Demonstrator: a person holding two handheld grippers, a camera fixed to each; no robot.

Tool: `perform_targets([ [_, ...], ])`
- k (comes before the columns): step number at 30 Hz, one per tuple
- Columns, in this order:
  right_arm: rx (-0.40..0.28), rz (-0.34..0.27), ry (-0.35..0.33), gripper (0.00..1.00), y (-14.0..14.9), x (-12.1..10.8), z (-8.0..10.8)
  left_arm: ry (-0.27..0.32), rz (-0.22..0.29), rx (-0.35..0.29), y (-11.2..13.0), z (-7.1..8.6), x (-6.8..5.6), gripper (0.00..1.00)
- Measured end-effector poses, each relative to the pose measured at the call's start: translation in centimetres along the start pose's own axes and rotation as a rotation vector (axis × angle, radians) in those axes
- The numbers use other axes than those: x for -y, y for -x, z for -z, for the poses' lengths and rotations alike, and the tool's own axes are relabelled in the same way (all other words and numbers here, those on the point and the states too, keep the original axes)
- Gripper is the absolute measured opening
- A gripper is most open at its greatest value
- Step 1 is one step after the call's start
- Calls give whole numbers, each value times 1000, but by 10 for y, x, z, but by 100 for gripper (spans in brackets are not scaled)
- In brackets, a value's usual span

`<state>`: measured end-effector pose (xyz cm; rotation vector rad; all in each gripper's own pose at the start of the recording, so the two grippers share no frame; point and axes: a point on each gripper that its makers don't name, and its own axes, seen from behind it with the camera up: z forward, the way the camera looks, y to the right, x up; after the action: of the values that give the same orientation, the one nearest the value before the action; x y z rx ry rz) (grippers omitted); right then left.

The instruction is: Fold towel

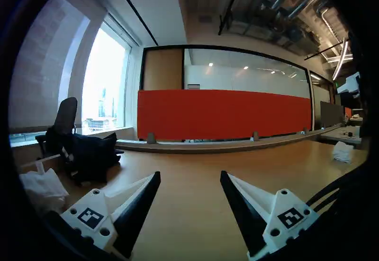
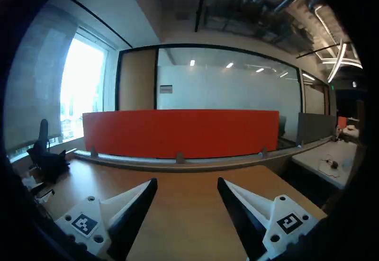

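left claw point(image 1: 189, 173): open, fingers spread wide, nothing btwn them, bottom centre of left gripper view, over bare wood
right claw point(image 2: 187, 180): same deal, open & empty, bottom centre of right gripper view
worktop point(image 1: 189, 213): light wood, lower half of both views
towel point(image 1: 342, 152): prob the white crumpled lump at mid-right of left gripper view, on the worktop, well apart from the claw; too small to be sure tbh
white bag point(image 1: 42, 190): lower left, crinkly, just beside a black bag point(image 1: 92, 157)
chair point(image 1: 64, 119): black, left side by the window point(image 1: 104, 90)
divider point(image 1: 222, 114): orange panel along the worktop's far edge, mid-frame
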<state>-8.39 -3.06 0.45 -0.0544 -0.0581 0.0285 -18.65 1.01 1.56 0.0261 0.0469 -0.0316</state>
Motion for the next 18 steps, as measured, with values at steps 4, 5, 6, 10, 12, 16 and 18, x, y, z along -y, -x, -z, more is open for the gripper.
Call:
perform_targets([
  [4, 0, -1, 0, 98, 1, -1, 0, -2, -6, 8, 3, -1, 0, 93],
  [5, 0, -2, 1, 98, 1, -1, -1, -3, -5, 8, 3, -2, 1, 93],
  [6, 1, -2, 0, 98, 2, -1, -1, -3, -5, 8, 3, -2, 1, 93],
  [10, 4, -3, -5, 98, 4, 1, -2, -5, -5, 8, 4, -3, 1, 93],
  [12, 5, -5, -6, 98, 5, 2, -2, -5, -6, 8, 4, -3, 1, 93],
  [16, 6, -6, -9, 98, 5, 3, -3, -5, -7, 8, 5, -4, 1, 94],
  [18, 4, -5, -9, 98, 4, 3, -3, -4, -8, 8, 5, -4, 1, 93],
])
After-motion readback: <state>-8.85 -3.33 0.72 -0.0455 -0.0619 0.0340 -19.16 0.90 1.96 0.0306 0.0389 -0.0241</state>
